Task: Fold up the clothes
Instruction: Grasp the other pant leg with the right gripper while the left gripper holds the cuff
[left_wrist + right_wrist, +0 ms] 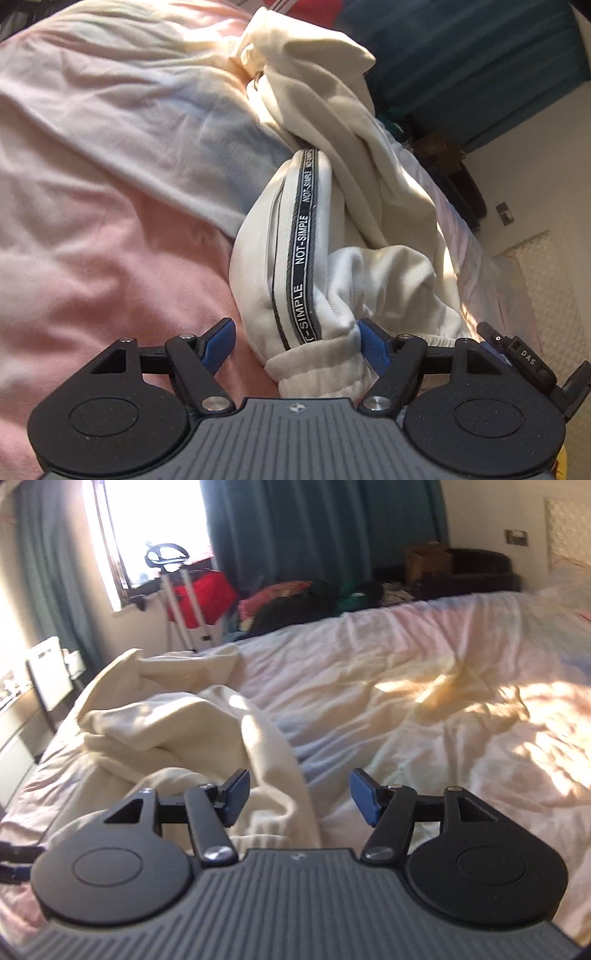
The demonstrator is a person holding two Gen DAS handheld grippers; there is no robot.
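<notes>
A cream-white garment (332,206) with a black "NOT-SIMPLE" stripe (303,254) lies crumpled on the bed. My left gripper (295,341) is open, its blue pads (221,345) either side of the ribbed cuff (317,369); the right pad touches the cloth. In the right wrist view the same cream garment (177,731) lies bunched ahead and to the left. My right gripper (299,797) is open and holds nothing, hovering just above a fold of the garment.
The bed is covered by a wrinkled pale pink sheet (110,184), also in the right wrist view (424,701). Beyond the bed are teal curtains (314,524), a clothes pile (303,598), a red bag (207,594) and a window (155,528).
</notes>
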